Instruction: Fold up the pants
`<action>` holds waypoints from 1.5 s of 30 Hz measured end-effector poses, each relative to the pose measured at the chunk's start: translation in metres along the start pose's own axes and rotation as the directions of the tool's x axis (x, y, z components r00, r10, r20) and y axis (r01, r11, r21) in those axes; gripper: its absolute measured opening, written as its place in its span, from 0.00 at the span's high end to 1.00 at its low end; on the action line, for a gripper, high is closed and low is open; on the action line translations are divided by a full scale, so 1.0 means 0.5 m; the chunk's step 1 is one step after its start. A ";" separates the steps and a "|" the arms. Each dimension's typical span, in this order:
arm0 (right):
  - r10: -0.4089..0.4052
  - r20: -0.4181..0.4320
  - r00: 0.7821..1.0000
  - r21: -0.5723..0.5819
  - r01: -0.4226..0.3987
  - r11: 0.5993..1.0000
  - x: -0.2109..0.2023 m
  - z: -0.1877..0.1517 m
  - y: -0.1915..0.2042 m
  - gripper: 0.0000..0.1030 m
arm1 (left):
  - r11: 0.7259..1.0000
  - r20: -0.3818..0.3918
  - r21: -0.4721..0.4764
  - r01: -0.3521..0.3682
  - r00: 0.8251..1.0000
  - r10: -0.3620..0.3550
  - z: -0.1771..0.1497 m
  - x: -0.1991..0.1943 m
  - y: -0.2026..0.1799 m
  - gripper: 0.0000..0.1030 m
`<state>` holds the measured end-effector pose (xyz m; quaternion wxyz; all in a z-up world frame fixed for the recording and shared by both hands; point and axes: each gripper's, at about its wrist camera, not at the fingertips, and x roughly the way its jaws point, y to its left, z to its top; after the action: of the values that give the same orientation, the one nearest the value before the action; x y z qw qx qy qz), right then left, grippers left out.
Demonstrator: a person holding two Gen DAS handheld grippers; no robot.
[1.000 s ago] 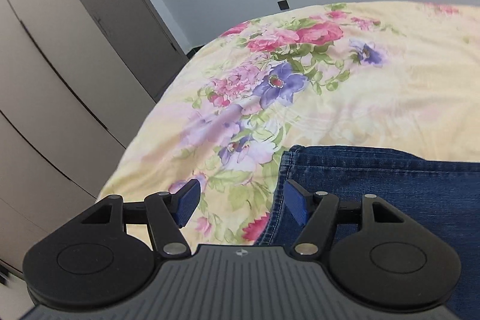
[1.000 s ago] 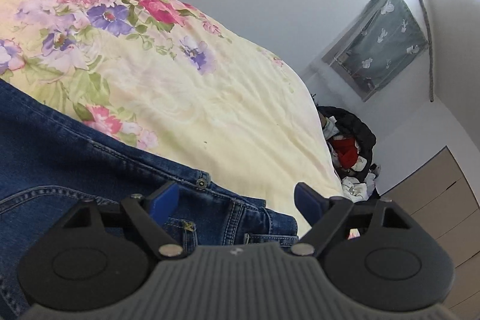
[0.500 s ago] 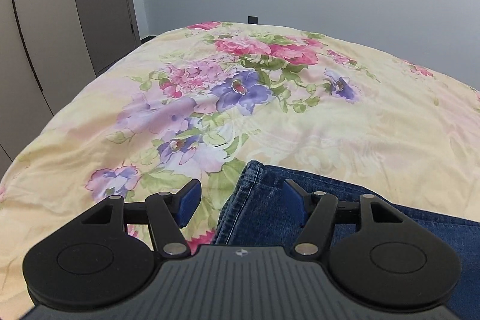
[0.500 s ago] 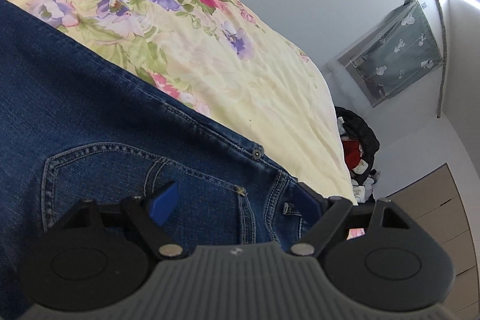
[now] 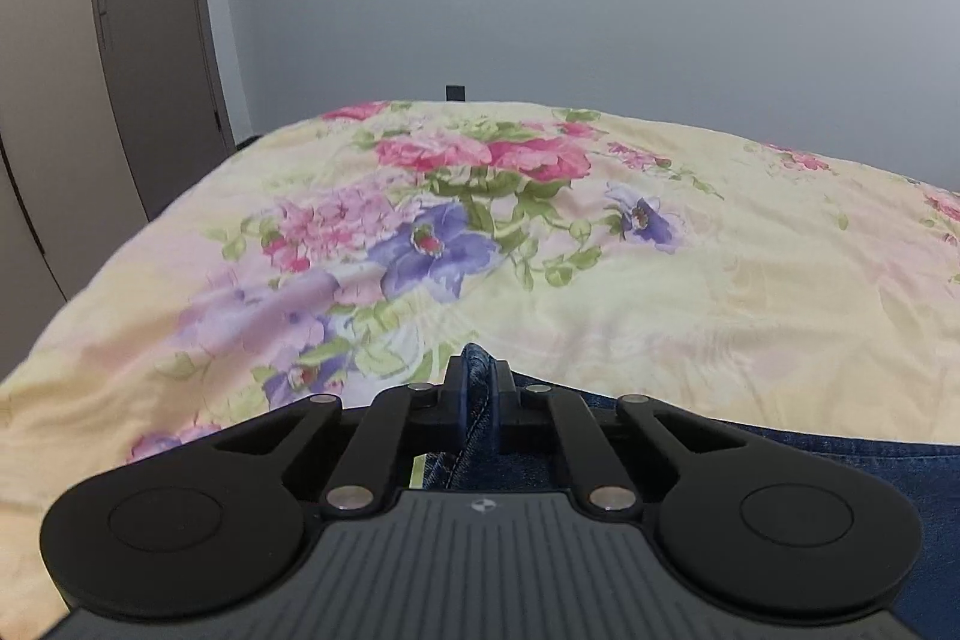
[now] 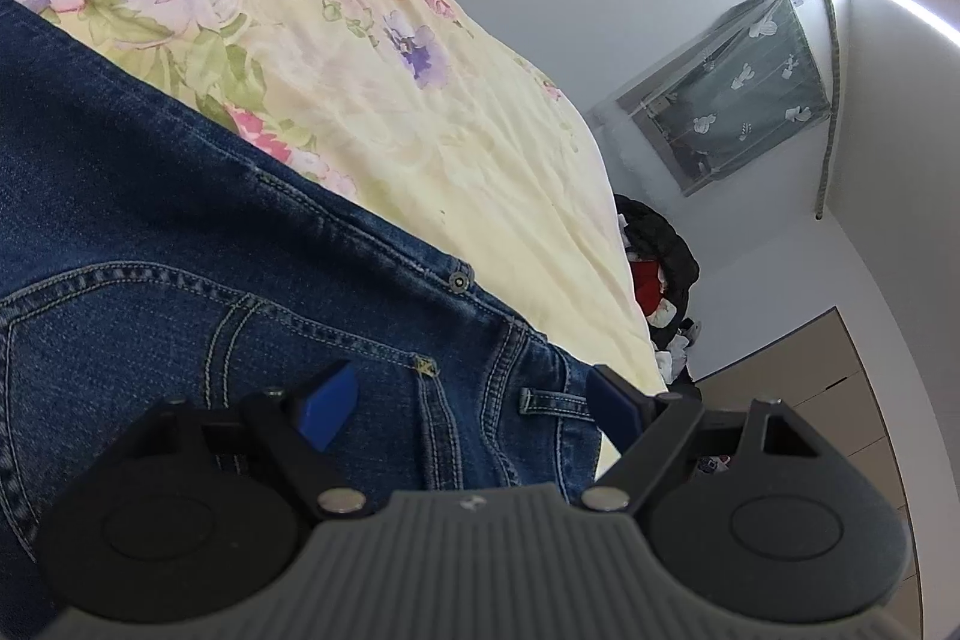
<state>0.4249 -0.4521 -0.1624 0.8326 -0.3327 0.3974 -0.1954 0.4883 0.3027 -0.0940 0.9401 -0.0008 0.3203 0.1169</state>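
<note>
Blue denim pants point(image 6: 150, 196) lie flat on a flowered yellow bedspread point(image 6: 420, 100). In the right wrist view a back pocket, a belt loop and the waistband corner lie below my right gripper point(image 6: 471, 400). It stands open just above the denim, blue pads wide apart, with the waistband corner between them. In the left wrist view my left gripper point(image 5: 478, 388) is closing its jaws, and the pads press on a pinched edge of the pants point(image 5: 810, 451). That edge sticks up between them. The rest of the leg runs off to the right behind the gripper body.
The bedspread point(image 5: 660, 280) stretches ahead to a pale wall. Beige wardrobe doors point(image 5: 90, 70) stand left of the bed. Off the bed's right side lie a dark heap of clothes point(image 6: 660, 280), a curtained window point(image 6: 738, 82) and brown drawers point(image 6: 840, 400).
The left gripper was open around the pants' edge and has shut on it. The right gripper sank closer to the waistband, still open. Both views swung round.
</note>
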 end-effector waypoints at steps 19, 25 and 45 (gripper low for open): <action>0.094 -0.010 0.995 0.165 -0.091 0.982 -0.104 -0.058 -0.040 0.24 | 0.990 -0.139 -0.131 -0.052 0.990 0.034 -0.040 -0.096 0.075 0.41; 0.203 -0.014 0.979 0.250 -0.193 0.949 -0.186 -0.095 -0.023 0.24 | 0.882 -0.174 -0.471 0.013 0.979 -0.107 -0.130 -0.147 0.153 0.36; 0.479 0.052 0.876 0.545 -0.427 0.722 -0.347 -0.184 0.099 0.57 | 0.949 -0.276 -0.284 -0.135 0.960 0.054 -0.190 -0.081 0.056 0.94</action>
<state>0.2497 -0.3518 -0.1476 0.8947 0.0324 0.4329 -0.1050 0.3940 0.3139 -0.1430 0.8711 -0.1433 0.4211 0.2083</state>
